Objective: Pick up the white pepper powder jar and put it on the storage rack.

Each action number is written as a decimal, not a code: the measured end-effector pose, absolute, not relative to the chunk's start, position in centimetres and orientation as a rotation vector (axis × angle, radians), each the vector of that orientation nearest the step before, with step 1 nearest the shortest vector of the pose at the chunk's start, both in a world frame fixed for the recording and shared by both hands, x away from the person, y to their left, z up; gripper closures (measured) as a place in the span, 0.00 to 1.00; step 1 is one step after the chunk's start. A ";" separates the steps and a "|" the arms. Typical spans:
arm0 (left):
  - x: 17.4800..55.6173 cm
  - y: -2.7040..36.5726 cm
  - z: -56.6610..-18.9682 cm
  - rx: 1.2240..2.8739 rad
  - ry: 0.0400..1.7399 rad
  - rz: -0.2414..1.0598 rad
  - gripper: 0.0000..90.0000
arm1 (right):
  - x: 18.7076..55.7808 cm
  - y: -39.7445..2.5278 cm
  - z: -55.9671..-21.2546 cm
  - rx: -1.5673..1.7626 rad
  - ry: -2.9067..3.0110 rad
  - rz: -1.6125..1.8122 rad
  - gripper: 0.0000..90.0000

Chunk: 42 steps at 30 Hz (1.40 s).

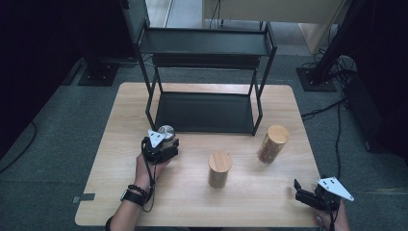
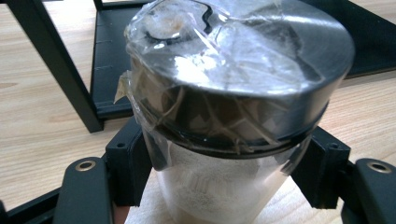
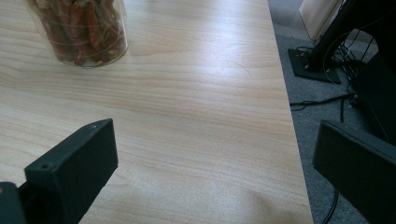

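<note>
— Two risks: the plastic film over the metal-lidded jar (image 2: 233, 93) could slide in the grip, or the jar could clip the black rack (image 1: 207, 72) at its 12 o'clock.
— Grip?
— Left gripper (image 1: 161, 147) jaws clamp the glass below the lid, at 3 and 9 o'clock. Right gripper (image 1: 312, 195) jaws apart, empty, at the table's (image 1: 120, 192) 5 o'clock corner.

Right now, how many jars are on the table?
3: a metal-lidded jar held in the left gripper before the black rack, a wooden-lidded jar mid-table, another wooden-lidded jar to its right.
</note>
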<state>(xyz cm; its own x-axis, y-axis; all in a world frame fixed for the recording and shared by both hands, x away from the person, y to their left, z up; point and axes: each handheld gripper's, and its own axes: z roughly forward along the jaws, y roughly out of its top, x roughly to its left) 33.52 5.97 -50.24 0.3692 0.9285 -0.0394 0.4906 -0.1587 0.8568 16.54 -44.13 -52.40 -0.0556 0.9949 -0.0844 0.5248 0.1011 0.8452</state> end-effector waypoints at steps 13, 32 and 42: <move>34.6 5.1 -50.0 1.797 1.243 0.655 0.34 | 16.6 -44.1 -52.4 1.509 1.679 0.840 0.00; 36.9 3.6 -48.5 1.799 1.225 0.666 0.34 | 16.7 -44.1 -52.4 1.505 1.690 0.837 0.00; 38.9 2.9 -48.1 1.813 1.232 0.690 0.34 | 16.7 -44.1 -52.4 1.513 1.691 0.840 0.00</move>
<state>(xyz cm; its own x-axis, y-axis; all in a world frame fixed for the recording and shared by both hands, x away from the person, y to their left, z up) 38.87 2.91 -48.11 0.3714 0.9285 -0.0057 0.4796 -0.1866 0.8574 16.69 -44.12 -52.42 -0.0661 0.9944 -0.0821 0.5353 0.1048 0.8381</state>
